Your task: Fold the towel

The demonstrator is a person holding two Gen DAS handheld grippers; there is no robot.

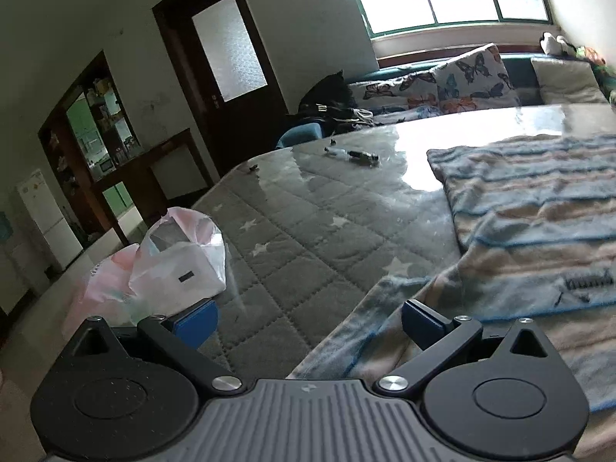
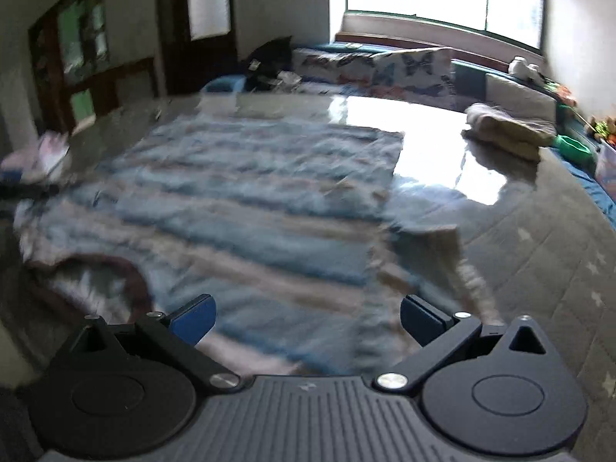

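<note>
Towel (image 2: pixel 246 208): blue and beige striped, lying spread on the table (image 1: pixel 308 238), which is carrying a quilted star-print cover under a glossy clear sheet. The far part is lying flat. The near part is rumpled, with one edge turned over at the near left in the right wrist view, showing a dark border, and a loose corner is trailing toward the table's near edge. It is not lying as a finished fold would; the right wrist view is blurred, so whether a layer is already doubled over cannot be settled.

Left gripper (image 1: pixel 308 321): jaws standing wide apart, holding nothing. It is sitting at the towel's near left corner, the right finger over cloth and the left finger over bare cover. That suits taking a corner, since a fold is led from the corners.

Right gripper (image 2: pixel 308 317): jaws likewise spread wide, empty. It is hanging over the near edge, toward the right side of the towel, matching the left so the cloth could be lifted evenly.

Second cloth (image 2: pixel 508 131): a bundled beige piece lying well apart at the far right, clear of the working area.

Pen (image 1: pixel 352 155): lying on the table beyond the towel's left edge.

Bags (image 1: pixel 169 265): plastic, sitting off the table's left side.
</note>
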